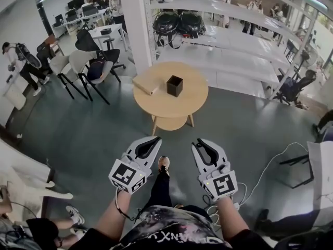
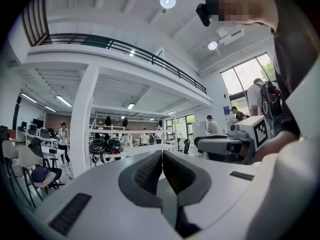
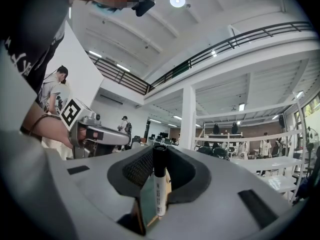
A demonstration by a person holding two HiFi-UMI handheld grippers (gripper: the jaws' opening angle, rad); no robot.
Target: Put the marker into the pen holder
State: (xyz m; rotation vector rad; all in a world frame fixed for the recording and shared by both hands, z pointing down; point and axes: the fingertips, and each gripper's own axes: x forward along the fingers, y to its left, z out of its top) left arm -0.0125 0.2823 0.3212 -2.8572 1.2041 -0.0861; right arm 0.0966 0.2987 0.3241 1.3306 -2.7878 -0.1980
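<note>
A black square pen holder stands near the middle of a round wooden table, well ahead of both grippers. In the right gripper view, my right gripper is shut on a marker with a black cap and a white barrel, held along the jaws with the cap pointing outward. In the head view that right gripper hangs over the floor, short of the table. My left gripper is level with it to the left. Its jaws are closed together with nothing between them.
A light wooden block lies on the table left of the pen holder. Office chairs stand to the left, long white tables lie behind, and cables trail on the floor at the right. People are further back.
</note>
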